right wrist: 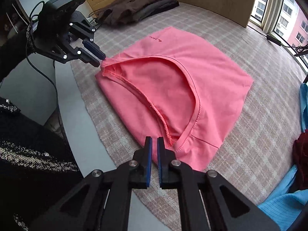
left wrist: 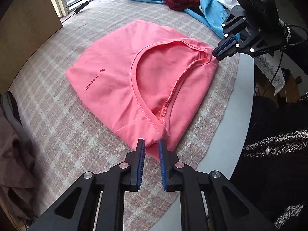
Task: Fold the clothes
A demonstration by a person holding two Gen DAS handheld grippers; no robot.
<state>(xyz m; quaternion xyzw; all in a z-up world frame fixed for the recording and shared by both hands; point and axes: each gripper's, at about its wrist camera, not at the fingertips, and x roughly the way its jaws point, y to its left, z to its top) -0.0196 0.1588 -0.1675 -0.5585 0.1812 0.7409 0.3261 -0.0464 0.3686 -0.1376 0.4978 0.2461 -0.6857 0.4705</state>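
Left wrist view: left gripper [left wrist: 151,144] low and level, fingers clamped on one shoulder of the pink shirt [left wrist: 123,73], which lay folded on the checked surface [left wrist: 57,125].

Right wrist view: right gripper [right wrist: 154,141] low, fingers nearly together, pinching the opposite shoulder.

Printed in dark red on the pink shirt [left wrist: 119,71]: the brand word "Quechua" beside a small zigzag mark, clear in the left wrist view, too small to read on the same shirt [right wrist: 173,84] in the right wrist view. Embossed on the black body of the right gripper [left wrist: 215,54]: the letters "DAS", the rest cut off.
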